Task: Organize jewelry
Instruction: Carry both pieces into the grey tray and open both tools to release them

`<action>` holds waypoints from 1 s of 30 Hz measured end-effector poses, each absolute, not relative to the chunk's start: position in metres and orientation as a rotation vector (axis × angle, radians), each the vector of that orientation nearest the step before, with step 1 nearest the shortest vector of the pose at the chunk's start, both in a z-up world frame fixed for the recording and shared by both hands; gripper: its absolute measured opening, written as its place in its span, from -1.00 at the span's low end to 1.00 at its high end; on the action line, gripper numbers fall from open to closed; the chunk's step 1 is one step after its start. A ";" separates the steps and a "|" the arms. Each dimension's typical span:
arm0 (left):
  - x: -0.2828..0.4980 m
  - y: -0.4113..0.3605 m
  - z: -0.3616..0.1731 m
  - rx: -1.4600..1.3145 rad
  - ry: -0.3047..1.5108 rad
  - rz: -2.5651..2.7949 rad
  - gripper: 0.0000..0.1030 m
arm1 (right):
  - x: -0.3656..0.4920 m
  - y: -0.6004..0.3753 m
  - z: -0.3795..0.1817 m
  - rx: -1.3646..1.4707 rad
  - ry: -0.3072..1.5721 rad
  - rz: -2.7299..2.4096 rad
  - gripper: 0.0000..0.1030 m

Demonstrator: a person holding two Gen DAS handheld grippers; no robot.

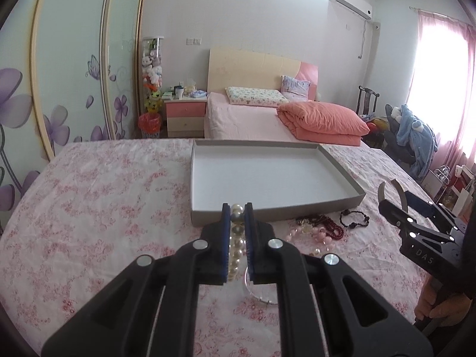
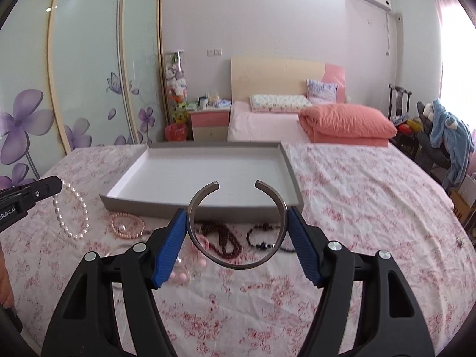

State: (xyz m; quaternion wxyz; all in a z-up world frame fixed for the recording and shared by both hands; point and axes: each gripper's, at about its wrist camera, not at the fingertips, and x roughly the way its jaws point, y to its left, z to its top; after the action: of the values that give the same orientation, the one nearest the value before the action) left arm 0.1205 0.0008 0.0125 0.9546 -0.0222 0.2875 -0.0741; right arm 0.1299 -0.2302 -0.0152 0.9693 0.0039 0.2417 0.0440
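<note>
My left gripper [image 1: 237, 208] is shut on a white pearl bracelet [image 1: 236, 247], held above the floral cloth just before the grey tray [image 1: 342, 172]; in the right wrist view the bracelet [image 2: 73, 211] hangs from the left gripper [image 2: 58, 186]. My right gripper [image 2: 237, 212] is shut on an open silver cuff bangle [image 2: 238, 263], held in the air in front of the tray [image 2: 293, 178], whose inside is bare. The right gripper [image 1: 389, 196] shows in the left wrist view, with the bangle [image 1: 401, 196].
On the cloth before the tray lie a pink pearl bracelet [image 2: 128, 227], a dark red bead necklace [image 2: 223, 238], a black bead bracelet [image 2: 263, 242], pink beads [image 2: 181, 278] and a clear ring [image 1: 261, 294]. A bed [image 1: 253, 119] stands behind the table.
</note>
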 end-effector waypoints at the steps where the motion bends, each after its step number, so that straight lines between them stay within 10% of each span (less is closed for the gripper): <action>1: 0.122 -0.001 0.015 -0.038 0.574 -0.148 -0.80 | 0.131 -0.230 -0.012 0.006 0.474 0.087 0.33; 17: 0.202 -0.035 0.047 0.023 0.469 -0.103 -0.80 | 0.202 -0.227 0.019 -0.015 0.300 0.042 0.33; 30: 0.290 -0.037 0.013 -0.018 0.557 -0.130 -0.80 | 0.293 -0.215 -0.031 0.010 0.531 0.104 0.33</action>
State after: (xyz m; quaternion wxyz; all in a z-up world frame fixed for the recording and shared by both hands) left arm 0.2903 -0.0371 0.0130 0.9594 -0.0087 0.2745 -0.0639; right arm 0.2925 -0.2152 -0.0306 0.9636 0.0049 0.2624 0.0512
